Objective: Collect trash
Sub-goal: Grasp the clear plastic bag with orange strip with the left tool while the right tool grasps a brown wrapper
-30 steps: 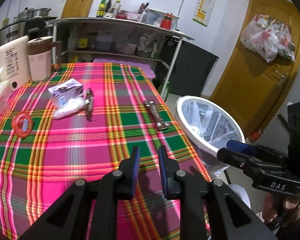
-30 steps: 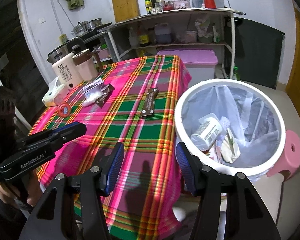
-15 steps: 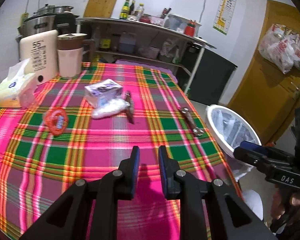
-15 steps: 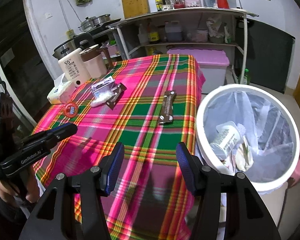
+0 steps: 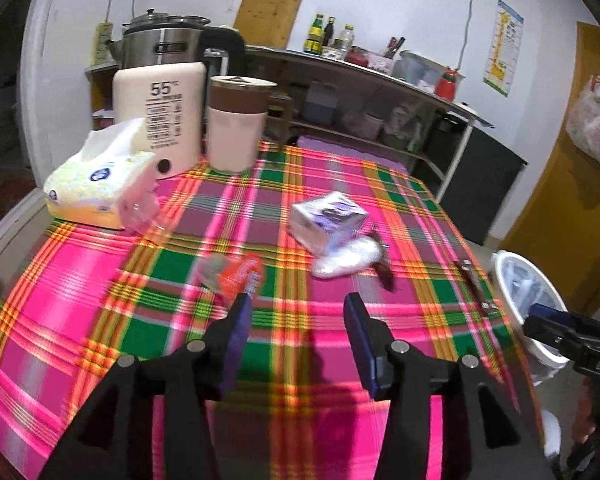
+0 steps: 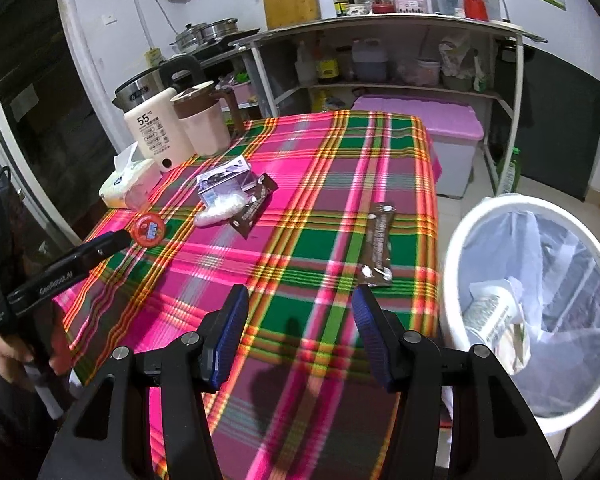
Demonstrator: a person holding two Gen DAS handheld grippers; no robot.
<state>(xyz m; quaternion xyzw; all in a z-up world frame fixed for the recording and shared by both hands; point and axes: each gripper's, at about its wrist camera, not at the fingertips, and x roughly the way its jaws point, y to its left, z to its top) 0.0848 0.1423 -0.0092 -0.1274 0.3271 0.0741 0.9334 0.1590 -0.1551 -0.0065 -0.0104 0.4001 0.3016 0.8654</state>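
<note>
- left wrist view: left hand-held gripper (image 5: 298,306) empty, jaws opening, above the surface (image 5: 80,320); red lid (image 5: 236,272) just ahead.
- straddle the lid, then close.
- right hand-held gripper (image 6: 300,300) wide, empty; wrapper (image 6: 378,244) beyond it, bin (image 6: 456,240) alongside.

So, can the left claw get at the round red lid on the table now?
Probably yes. The left claw is opening with nothing between its fingers, and the round red lid lies flat on the table just ahead, with nothing in the way.
</note>
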